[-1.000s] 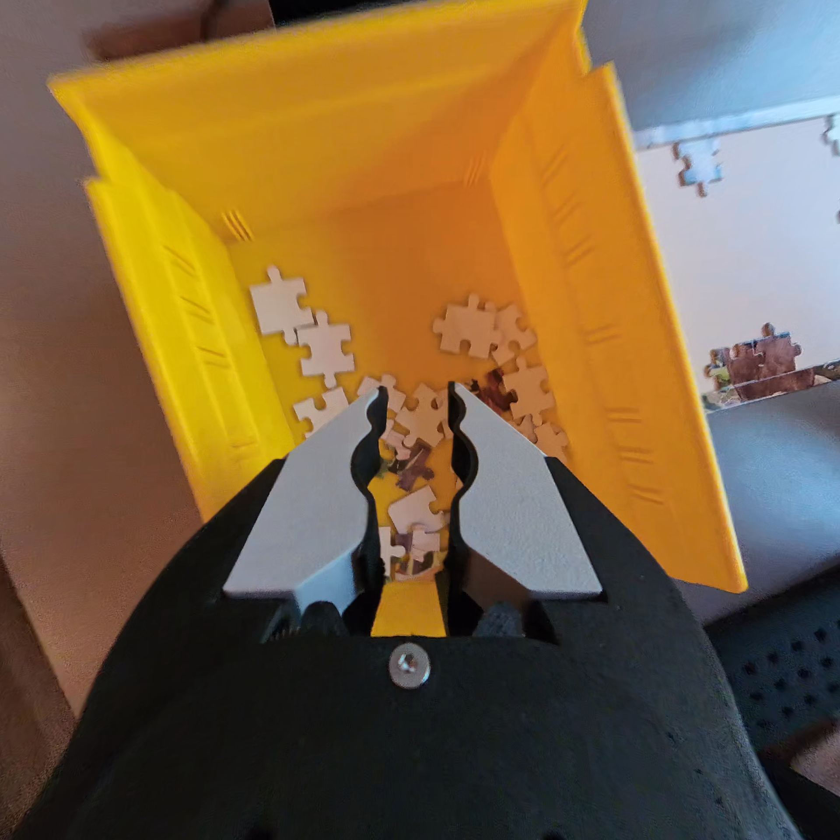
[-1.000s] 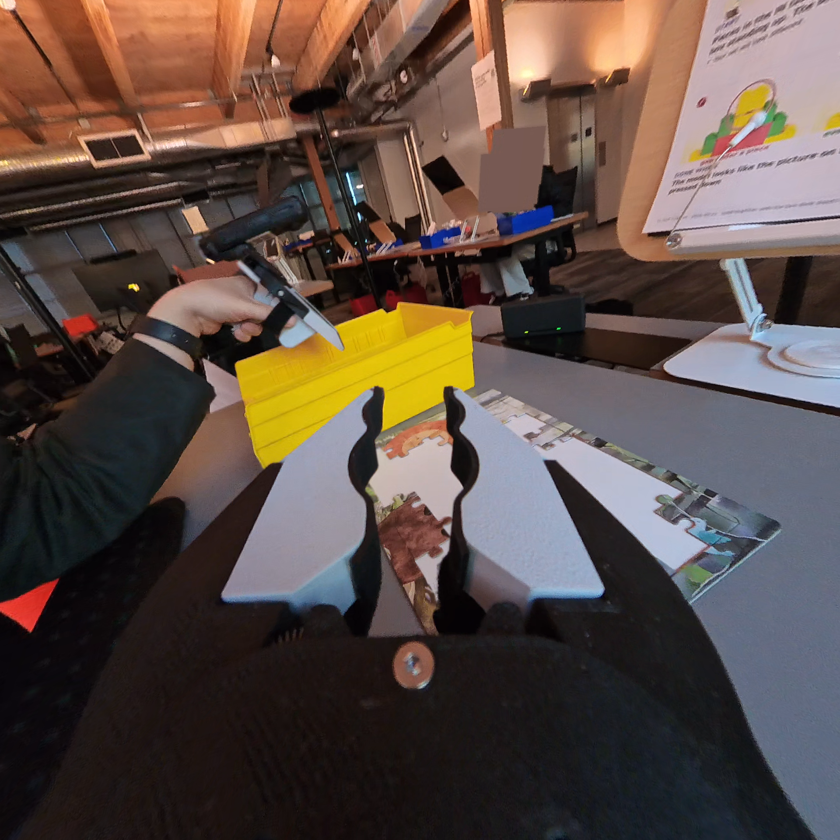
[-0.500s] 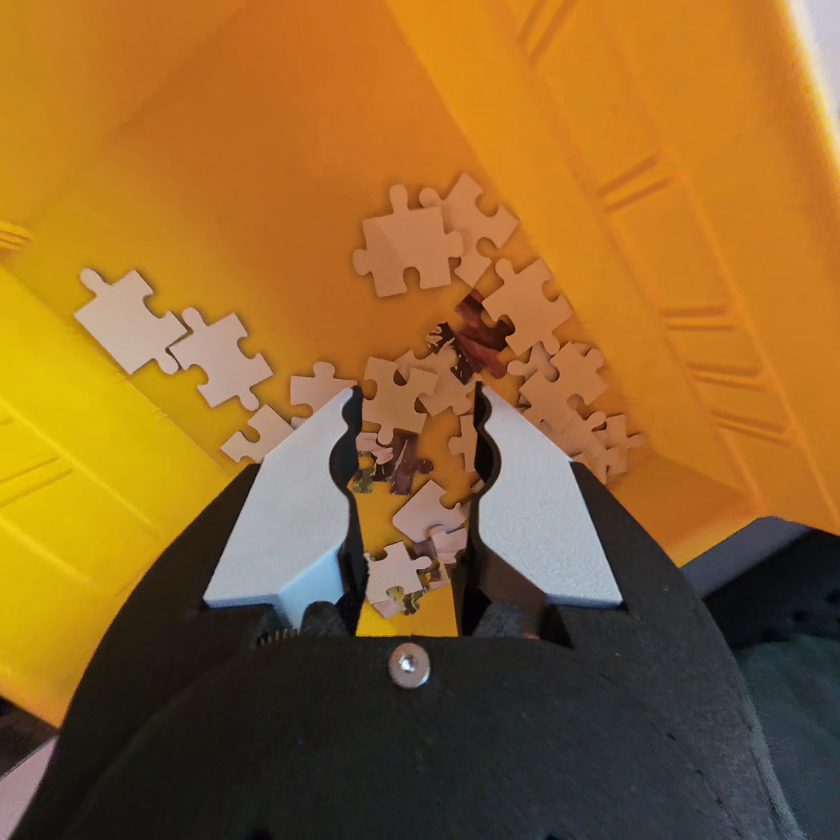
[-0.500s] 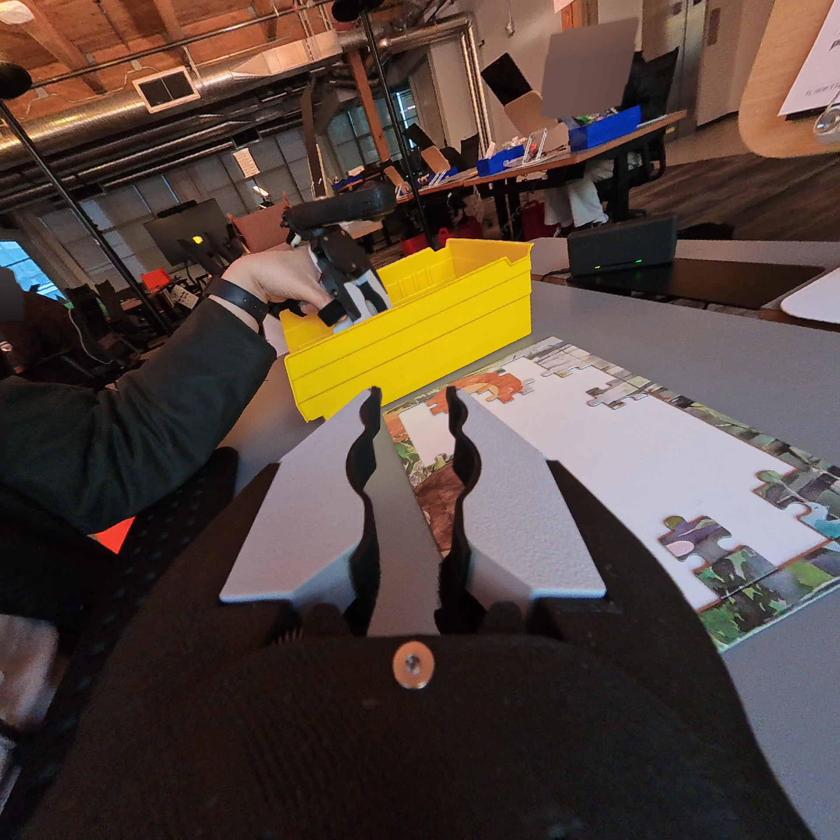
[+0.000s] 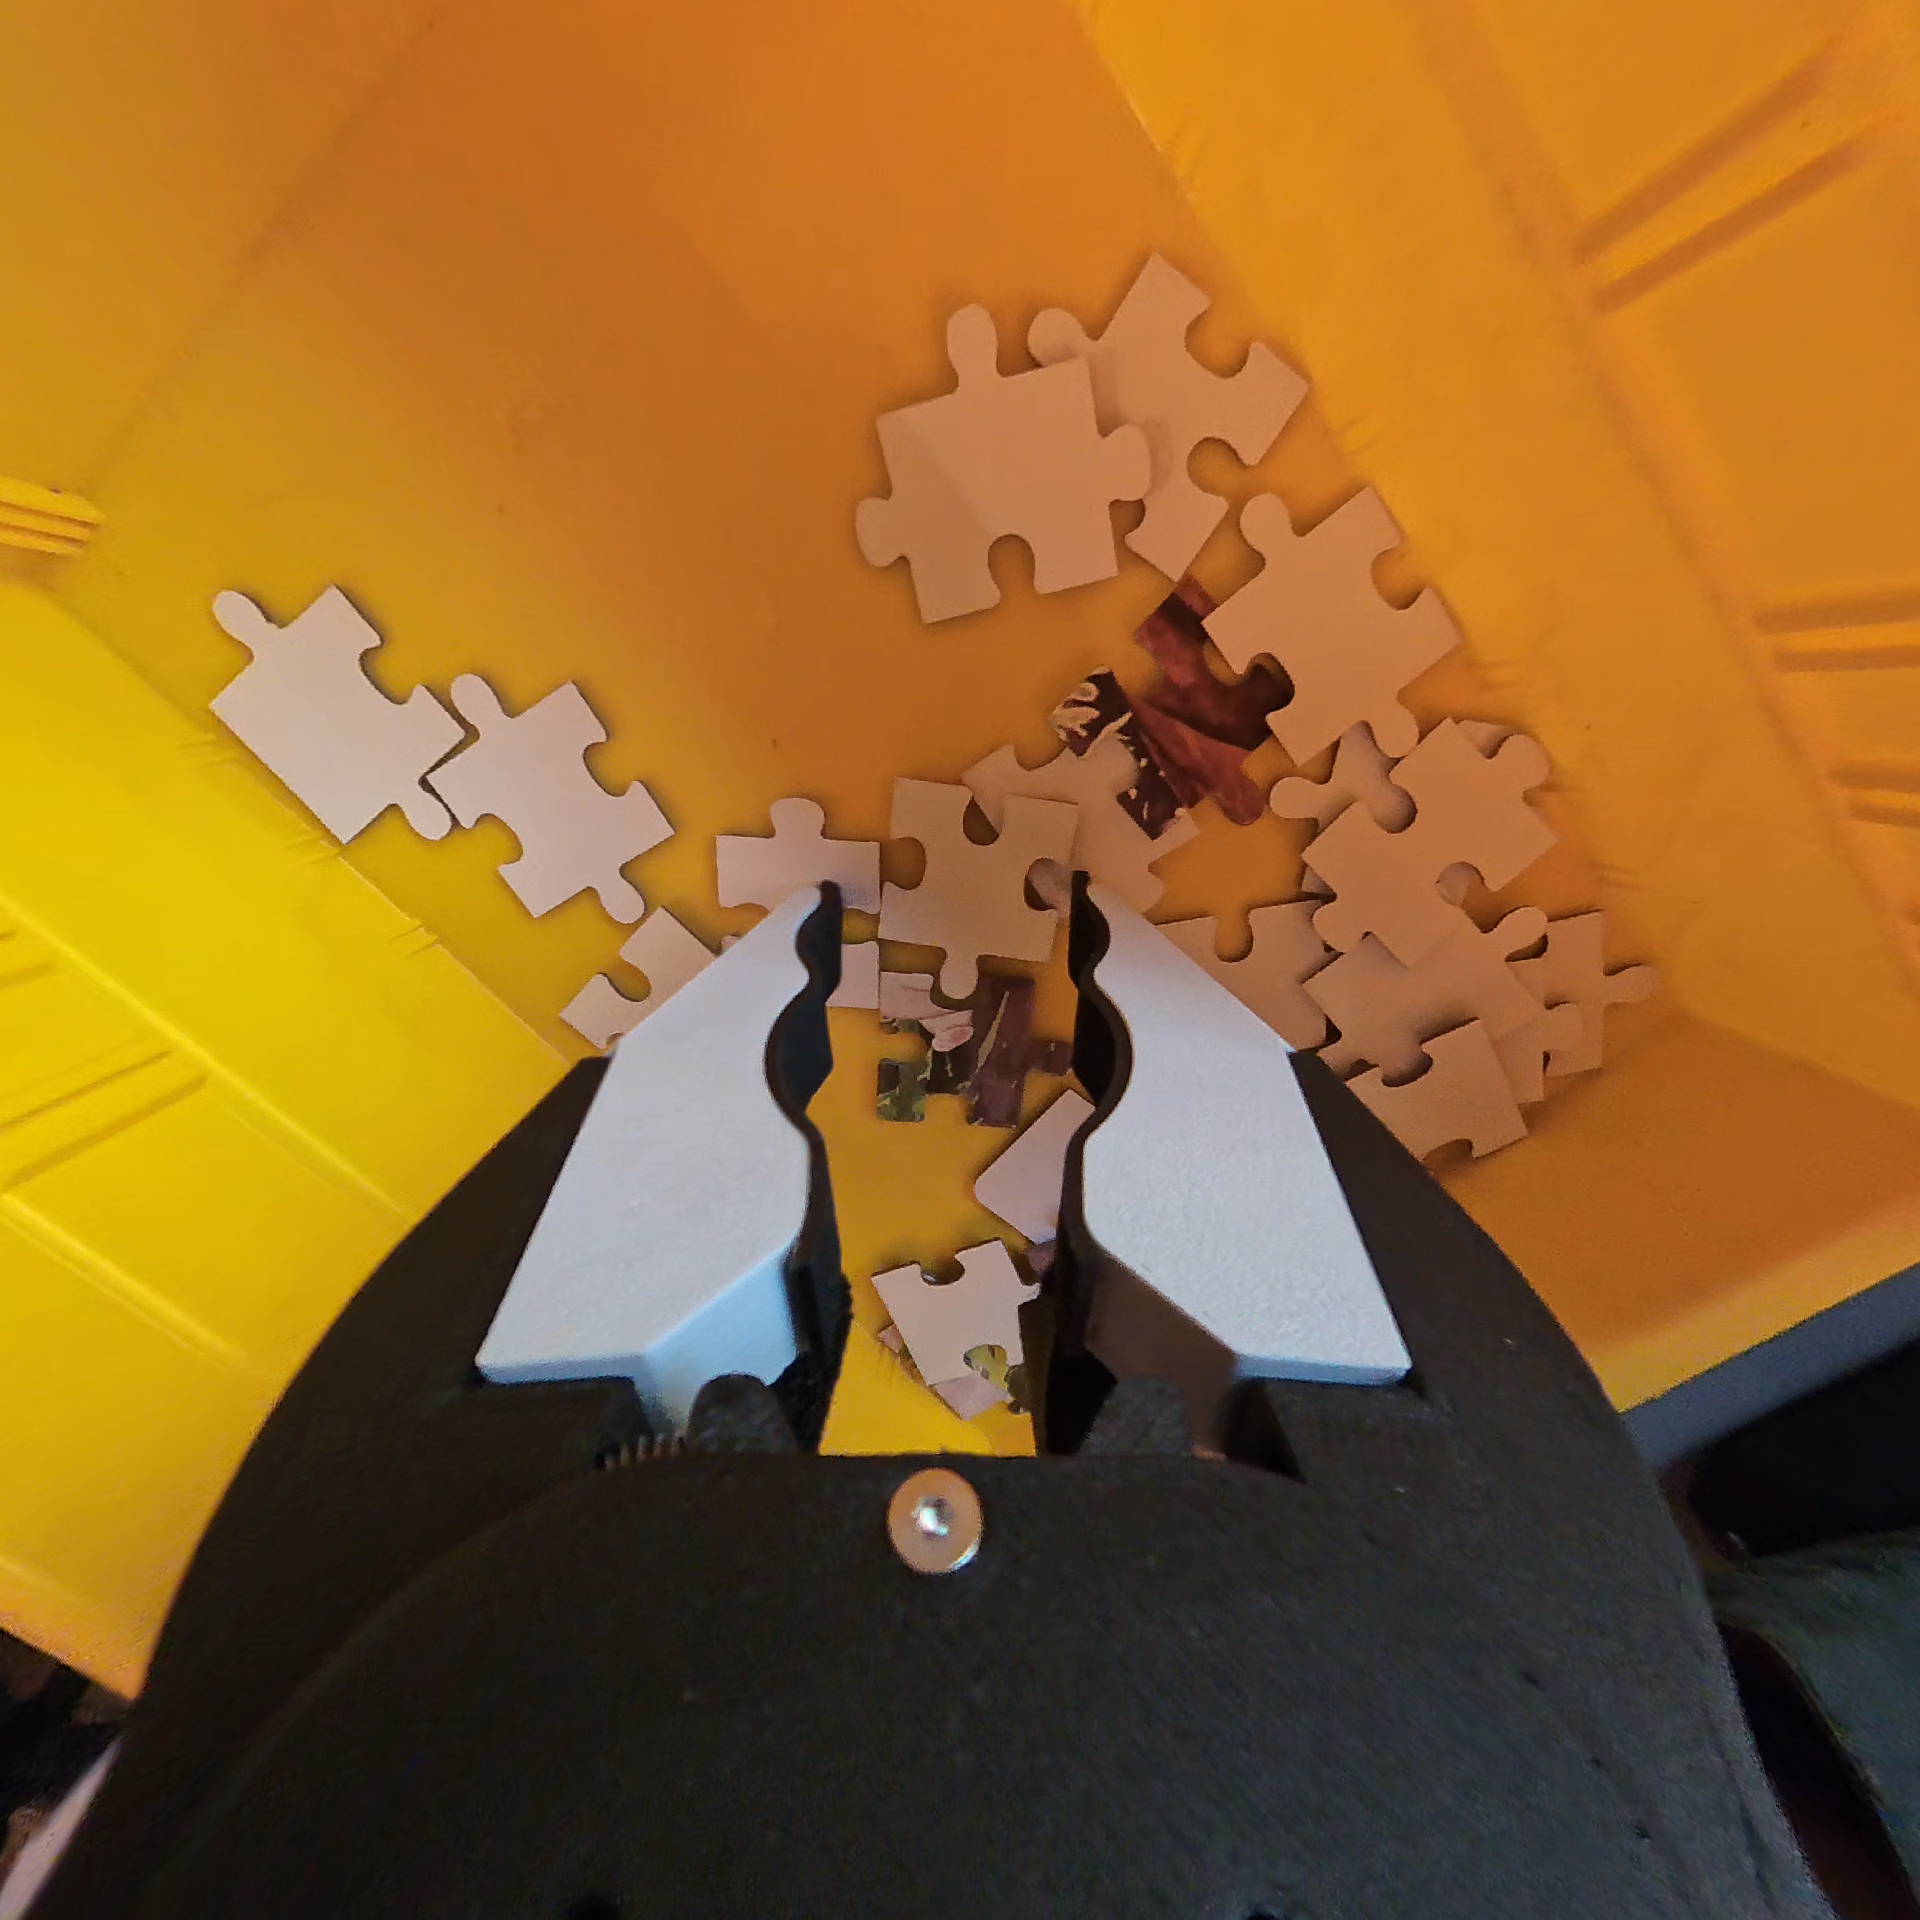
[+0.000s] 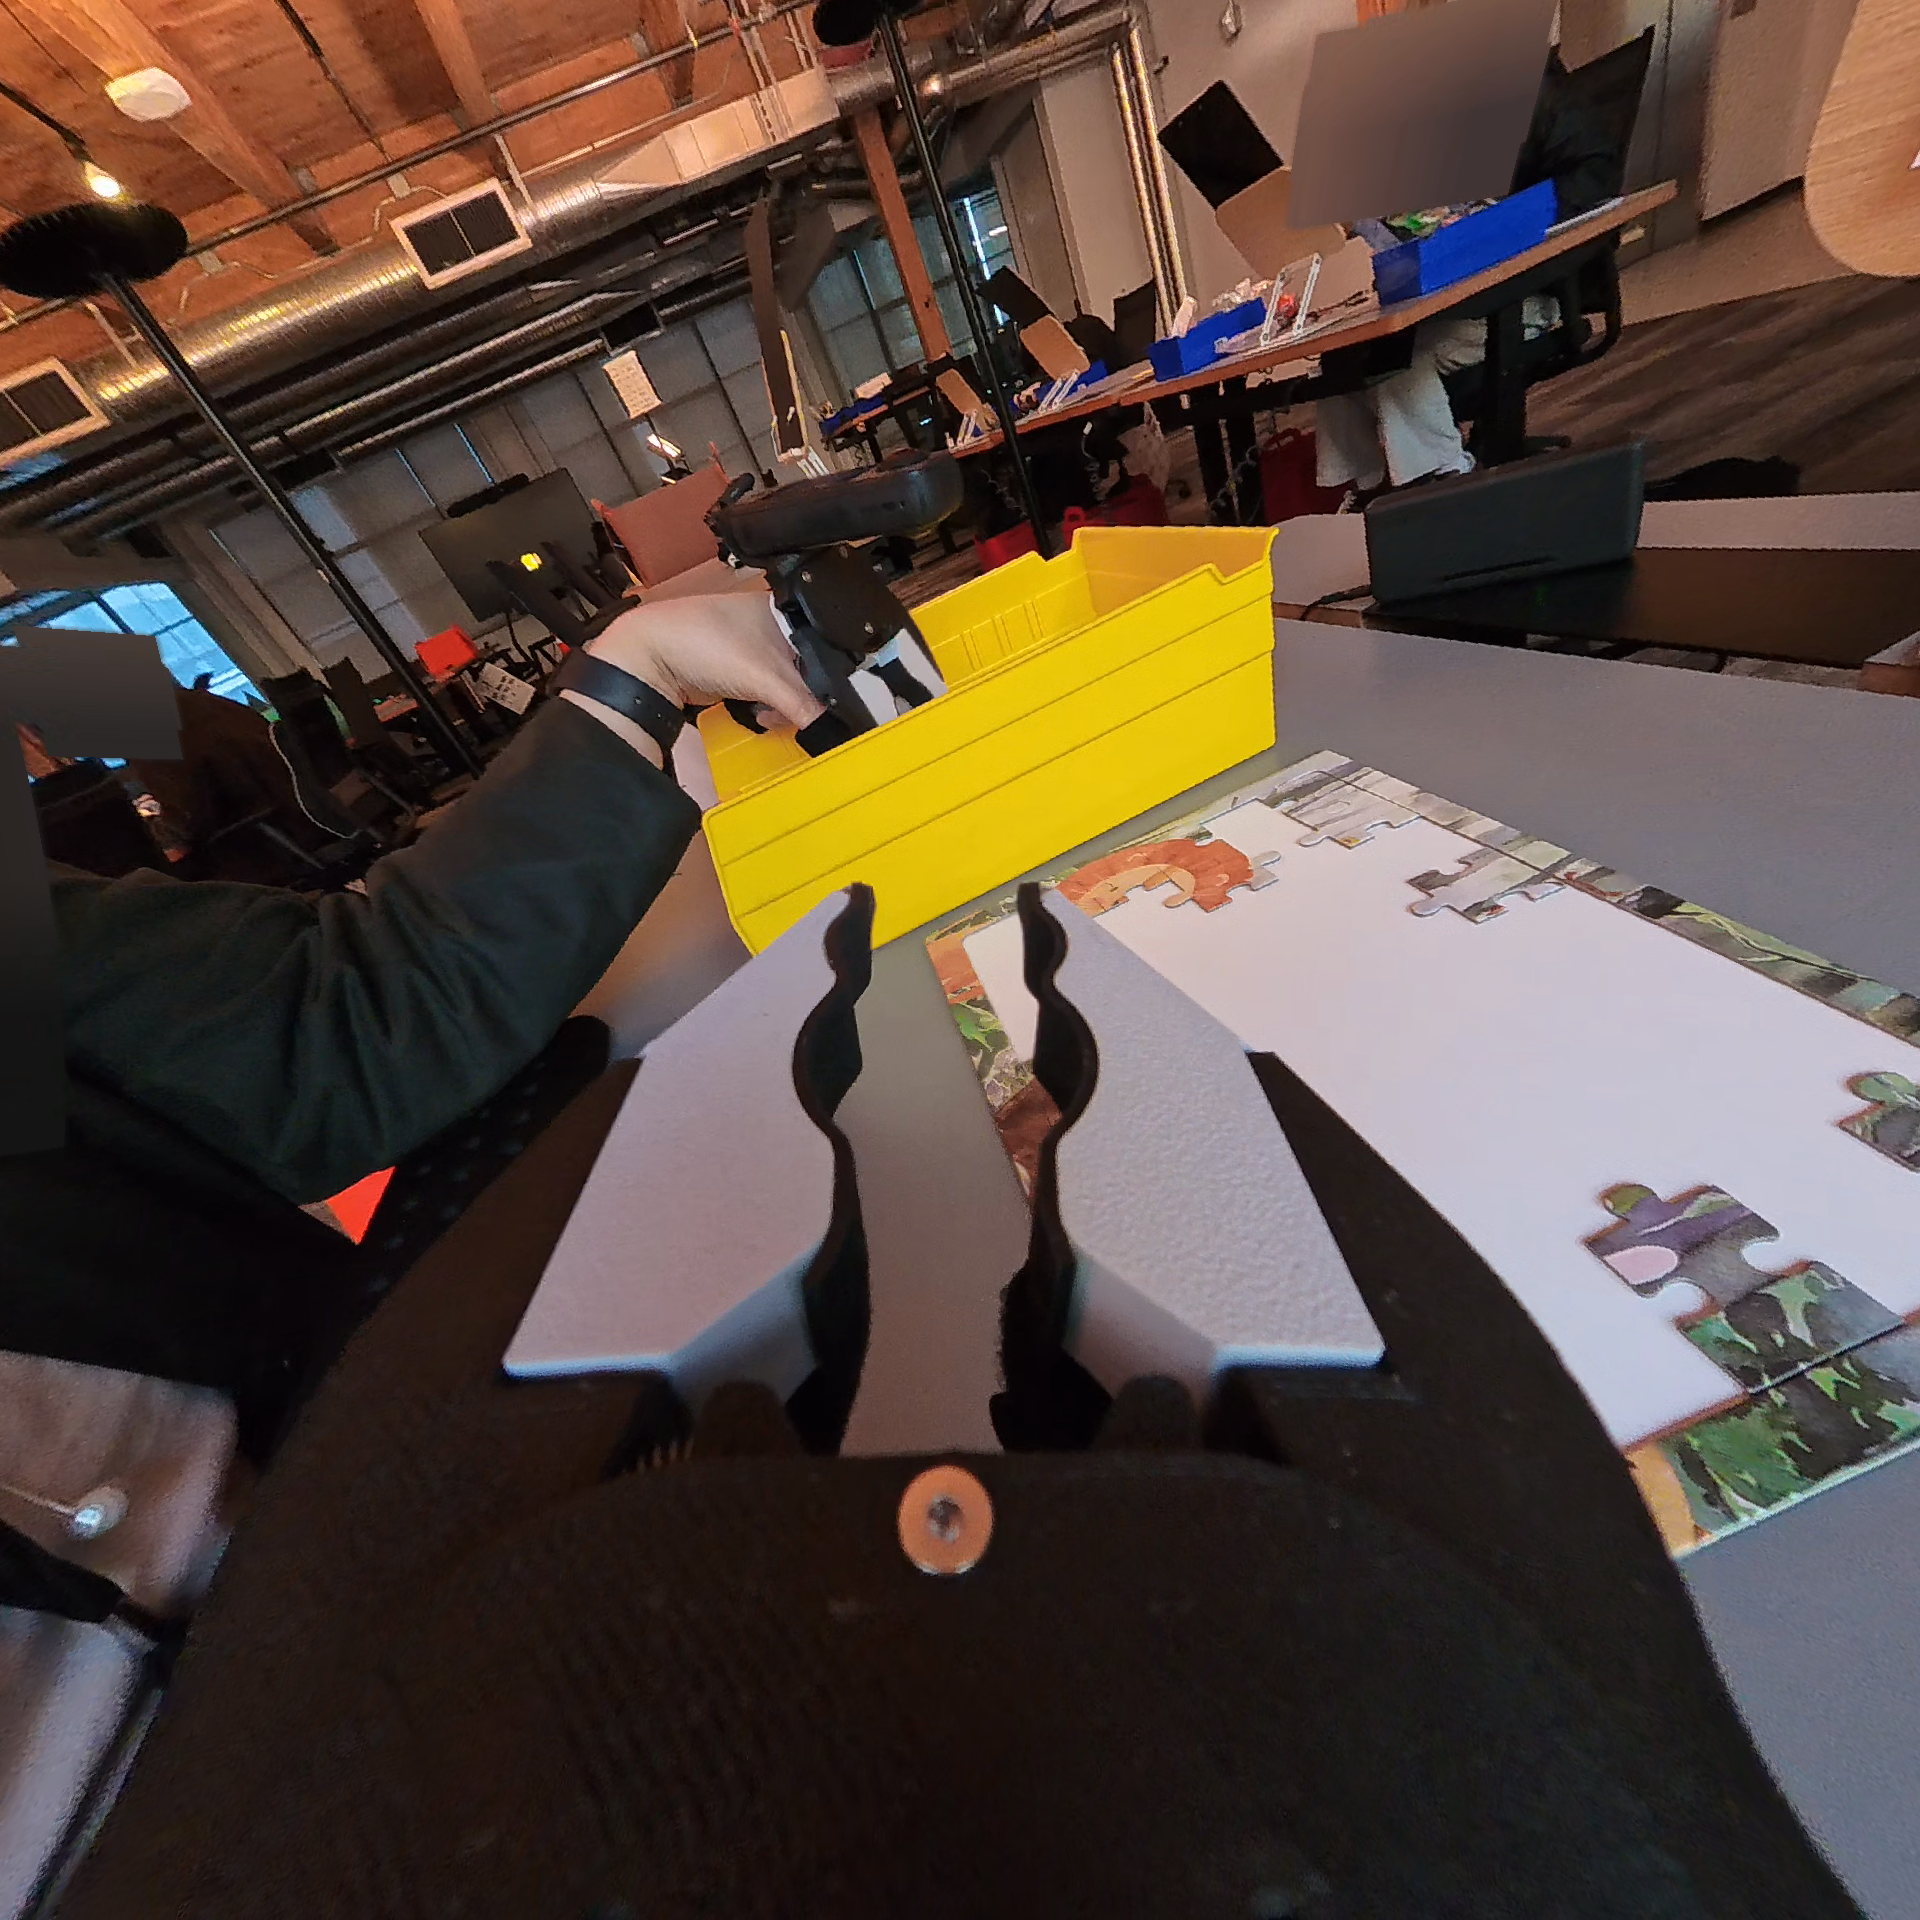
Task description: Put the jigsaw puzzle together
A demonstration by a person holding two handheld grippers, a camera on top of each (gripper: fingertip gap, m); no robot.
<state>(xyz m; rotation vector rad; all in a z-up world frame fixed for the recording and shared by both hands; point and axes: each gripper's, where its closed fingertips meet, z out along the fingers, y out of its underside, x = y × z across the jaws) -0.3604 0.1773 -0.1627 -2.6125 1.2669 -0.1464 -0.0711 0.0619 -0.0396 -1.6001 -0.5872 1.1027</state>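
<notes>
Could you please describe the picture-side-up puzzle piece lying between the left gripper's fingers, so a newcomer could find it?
Look inside the yellow plastic bin, at the loose cardboard jigsaw pieces on its floor. Between the open fingers of the left gripper lies the dark purple and green printed piece. Nearly all its neighbours show plain white backs; a reddish-brown printed piece lies farther off.

Grey table (image 6: pixel 1662 748) carries it all. Yellow bin (image 6: pixel 997 769) sits at the far left, the part-built puzzle (image 6: pixel 1455 1039) flat just beside it. A black box (image 6: pixel 1507 530) rests further back
</notes>
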